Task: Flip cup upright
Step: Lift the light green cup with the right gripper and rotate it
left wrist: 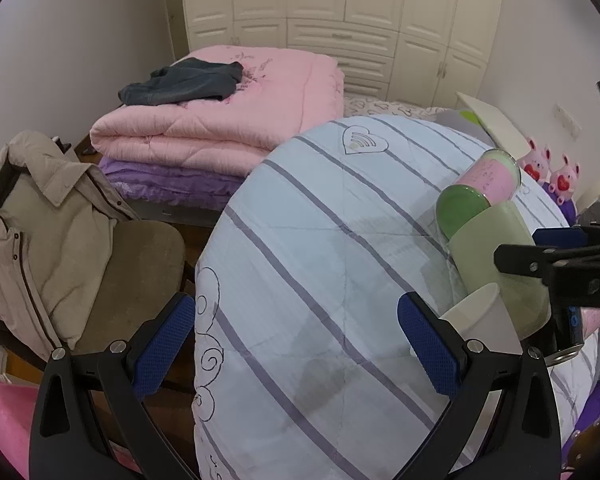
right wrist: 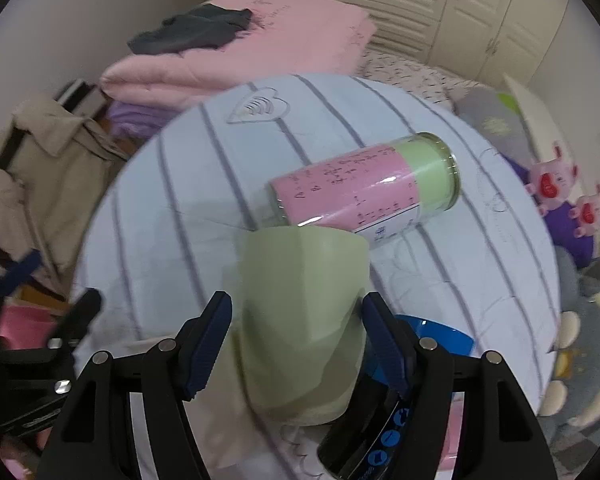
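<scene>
Cup: a pale green, smooth matte cup (right wrist: 300,320) with faceted sides sits between the blue ribbed pads of the right gripper (right wrist: 296,344), both pads pressed against its wall; it is above a striped quilt (right wrist: 172,216).
Cup orientation: tilted; which end is the mouth cannot be told from the right wrist view.
Left gripper: the left gripper (left wrist: 296,344) hovers over the quilt with its fingers spread wide, holding nothing.
Jar: a glossy cylinder (right wrist: 364,188) with a pink and green label lies on its side just beyond the cup.
Quilt: soft, light blue fabric with grey stripes and a heart patch.
Left wrist view only: a white paper cup (left wrist: 480,316) next to the green cup, and a beige padded jacket (left wrist: 40,232) on a chair.
Right wrist view only: a dark can with blue print (right wrist: 380,440) lies under the right gripper.
</scene>
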